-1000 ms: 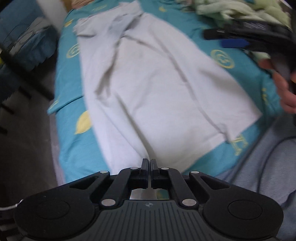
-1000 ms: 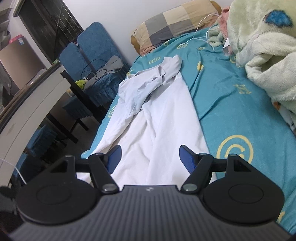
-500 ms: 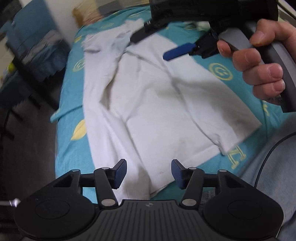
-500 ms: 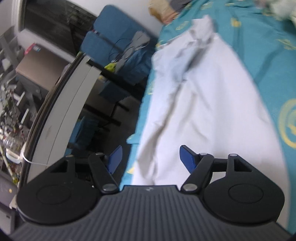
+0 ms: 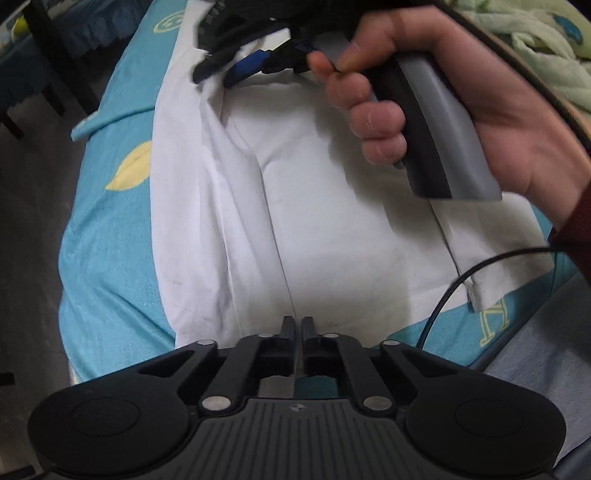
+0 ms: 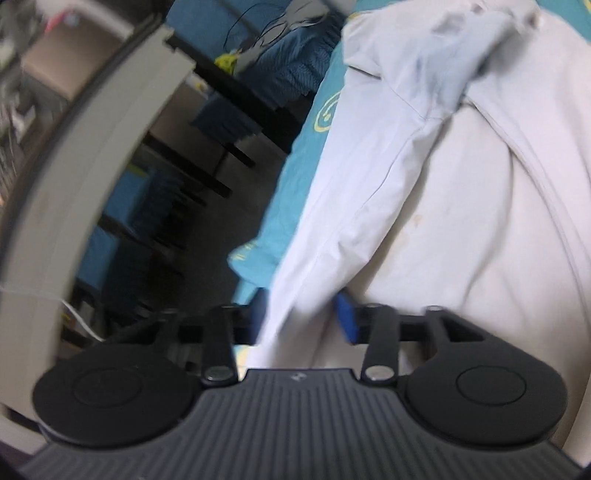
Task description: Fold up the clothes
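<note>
A teal bedsheet (image 5: 107, 221) printed with yellow motifs covered the bed, one corner folded up at its left edge. A pale green fleece blanket (image 5: 532, 33) lay bunched at the far right. Blue-covered chairs (image 6: 280, 70) stood beside the bed.

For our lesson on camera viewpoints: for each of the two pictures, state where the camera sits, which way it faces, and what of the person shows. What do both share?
Left wrist: on the left gripper, shut on the white shirt's hem, facing steeply down; the person's right hand shows.
Right wrist: on the right gripper, closing around the shirt's side fold, facing along the bed edge; no hand shows.
Shared: shirt, teal sheet.
</note>
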### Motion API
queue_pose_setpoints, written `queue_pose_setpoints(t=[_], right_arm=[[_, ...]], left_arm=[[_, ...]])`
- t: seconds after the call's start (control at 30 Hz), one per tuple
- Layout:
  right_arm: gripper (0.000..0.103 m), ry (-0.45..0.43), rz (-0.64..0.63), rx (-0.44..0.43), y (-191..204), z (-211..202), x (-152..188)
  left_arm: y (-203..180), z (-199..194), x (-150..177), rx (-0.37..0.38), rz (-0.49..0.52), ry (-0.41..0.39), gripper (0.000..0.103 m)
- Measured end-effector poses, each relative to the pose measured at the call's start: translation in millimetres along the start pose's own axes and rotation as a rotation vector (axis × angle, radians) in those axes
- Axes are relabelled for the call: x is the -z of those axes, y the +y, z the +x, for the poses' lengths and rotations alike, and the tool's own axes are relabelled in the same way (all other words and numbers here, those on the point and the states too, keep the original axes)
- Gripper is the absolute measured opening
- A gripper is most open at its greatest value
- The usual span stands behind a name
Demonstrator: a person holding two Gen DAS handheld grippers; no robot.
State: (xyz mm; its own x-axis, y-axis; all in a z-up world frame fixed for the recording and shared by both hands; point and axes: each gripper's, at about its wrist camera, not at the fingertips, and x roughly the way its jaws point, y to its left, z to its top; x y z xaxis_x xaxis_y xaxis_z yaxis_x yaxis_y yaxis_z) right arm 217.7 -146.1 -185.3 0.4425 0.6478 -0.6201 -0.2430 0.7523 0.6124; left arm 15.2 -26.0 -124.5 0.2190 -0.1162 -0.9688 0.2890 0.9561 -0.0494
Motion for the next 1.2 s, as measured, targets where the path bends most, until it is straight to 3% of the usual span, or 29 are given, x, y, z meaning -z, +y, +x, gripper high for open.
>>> queue_pose_setpoints(t=[0.1,0.37,0.5,0.57,0.63,0.7,0.77,0.9,1.03,1.1,1.2], right_arm=[[0.009,-0.009,-0.016,0.008,-0.6,-4.1,1.0],[0.005,-0.092,-0.019,-0.007,1.7,-42.6,-8.2],[0.004,-0.12,0.017,-0.002,-9.0,-53.2,-13.4],[0.004,-0.123,0.041,-0.003,-14.5,-52.3,-15.5],[0.004,-0.12,0.068,-0.015,-22.0,-52.2,-17.1],[0.004,-0.116,0.077,-0.02,-24.8,-48.1,-18.6],[0.004,-0.109,0.079,-0.029,-26.3,-45.2,-19.6],[0.008,-0.078,0.094,-0.05,-30.5,-36.3,-20.5],[0.016,-0.053,0.144,-0.07,-40.8,-29.1,-20.9],[0.048,-0.043,0.162,-0.082,-43.9,-26.0,-20.4],[0.056,-0.026,0.164,-0.103,-43.4,-19.3,-17.8]], left_arm=[[2.7,-13.4,-0.1,0.024,-0.032,-0.048,0.0],[-16.1,-57.1,1.5,0.162,-0.095,-0.117,0.0],[-26.1,-53.0,1.8,0.062,-0.04,-0.136,0.003],[-26.9,-44.5,1.5,-0.015,-0.008,-0.123,0.011],[-22.7,-37.3,2.2,-0.093,0.003,-0.115,0.031],[-18.7,-31.4,2.1,-0.133,0.01,-0.097,0.043],[-16.3,-26.1,1.9,-0.137,0.016,-0.072,0.043],[-19.3,-11.8,2.7,-0.134,0.043,-0.017,0.042],[-19.8,-3.1,2.4,-0.107,0.051,0.012,0.033],[-20.3,-0.7,3.2,-0.098,0.054,0.023,0.022],[-16.9,0.8,2.8,-0.082,0.041,0.022,0.004]])
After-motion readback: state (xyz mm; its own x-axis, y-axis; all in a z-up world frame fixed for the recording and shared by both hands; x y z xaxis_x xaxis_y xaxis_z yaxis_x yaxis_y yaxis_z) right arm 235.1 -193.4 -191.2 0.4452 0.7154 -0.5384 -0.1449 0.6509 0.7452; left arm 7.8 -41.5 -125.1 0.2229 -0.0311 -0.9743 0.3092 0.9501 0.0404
